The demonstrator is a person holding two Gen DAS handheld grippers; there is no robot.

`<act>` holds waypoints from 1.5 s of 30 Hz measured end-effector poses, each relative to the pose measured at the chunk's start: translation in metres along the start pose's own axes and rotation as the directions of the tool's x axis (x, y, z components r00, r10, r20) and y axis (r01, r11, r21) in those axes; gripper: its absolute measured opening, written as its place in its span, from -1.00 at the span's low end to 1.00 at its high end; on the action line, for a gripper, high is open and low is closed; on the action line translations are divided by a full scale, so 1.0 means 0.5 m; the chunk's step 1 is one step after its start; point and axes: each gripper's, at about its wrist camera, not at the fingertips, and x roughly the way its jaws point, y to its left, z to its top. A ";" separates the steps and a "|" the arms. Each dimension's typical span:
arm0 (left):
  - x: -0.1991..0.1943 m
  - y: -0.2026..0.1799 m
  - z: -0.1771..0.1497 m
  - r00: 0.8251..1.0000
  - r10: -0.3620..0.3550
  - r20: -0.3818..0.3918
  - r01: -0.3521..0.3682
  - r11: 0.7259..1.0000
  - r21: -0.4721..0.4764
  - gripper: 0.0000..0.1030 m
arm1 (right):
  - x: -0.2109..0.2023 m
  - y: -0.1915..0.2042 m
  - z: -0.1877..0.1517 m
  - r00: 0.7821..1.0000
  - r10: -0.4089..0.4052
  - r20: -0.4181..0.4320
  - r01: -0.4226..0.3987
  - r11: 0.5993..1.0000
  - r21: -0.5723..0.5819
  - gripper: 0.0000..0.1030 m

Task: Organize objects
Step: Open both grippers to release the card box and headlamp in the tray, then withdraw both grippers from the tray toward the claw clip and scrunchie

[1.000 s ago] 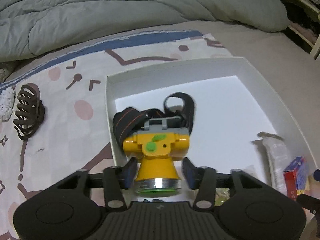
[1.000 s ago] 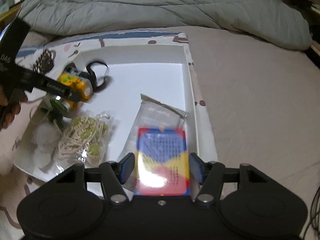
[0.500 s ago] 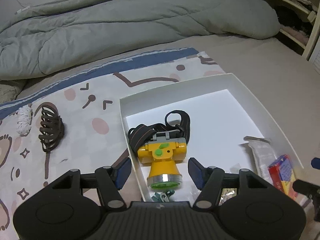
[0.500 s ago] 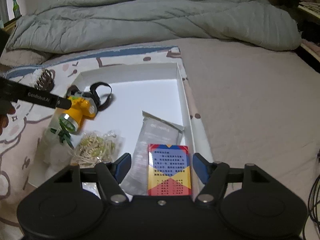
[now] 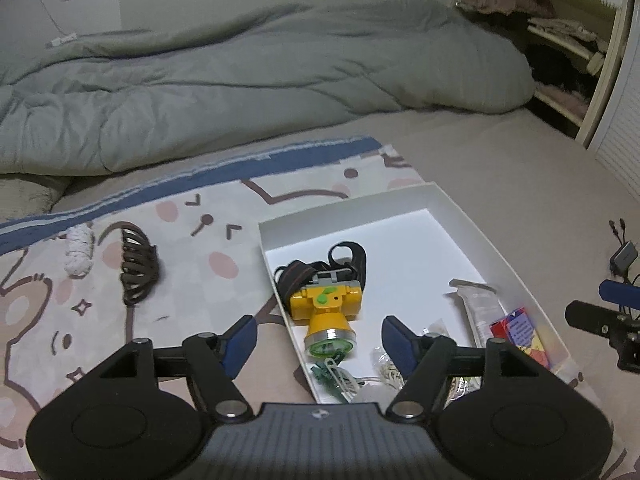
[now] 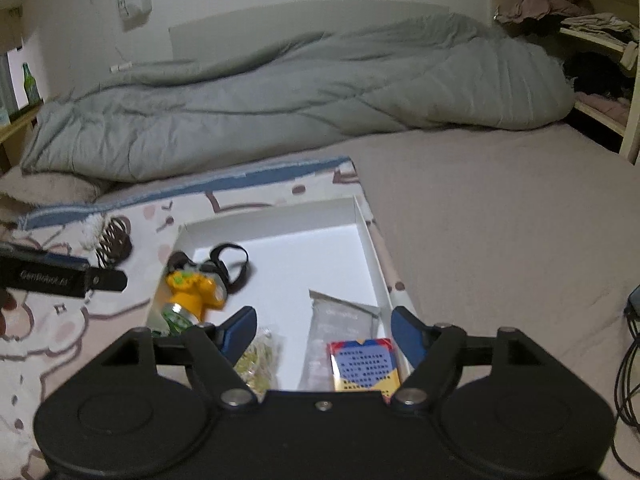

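Observation:
A white box (image 5: 472, 232) lies on the bed and holds a yellow headlamp (image 5: 326, 308) with a black strap. It also holds a grey pouch (image 5: 478, 304) and a coloured card box (image 5: 520, 330). My left gripper (image 5: 318, 338) hovers above the box's near left edge, its jaws opening, with the headlamp lying lower down, clear of the pads. My right gripper (image 6: 324, 330) hangs above the box's near right corner, its jaws opening too. The card box (image 6: 366, 364) and the pouch (image 6: 340, 328) rest below it, untouched. Neither gripper holds anything.
A brown hair claw (image 5: 136, 268) and a white rolled bundle (image 5: 78, 250) lie on the patterned sheet left of the box. A bag of beads (image 6: 260, 354) and green clips (image 5: 330, 372) sit in the box's near end. A grey duvet (image 5: 260, 92) is piled behind; cables (image 6: 628, 380) lie at the right.
Both grippers have risen and drawn back from the box, and both pairs of jaws have widened. The headlamp and the card box stay lying in the box.

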 end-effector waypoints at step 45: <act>-0.104 0.078 -0.084 0.985 0.024 0.173 -0.018 0.999 -0.036 1.00 | -0.052 0.105 -0.006 0.996 -0.053 0.076 0.058 0.996 -0.074 1.00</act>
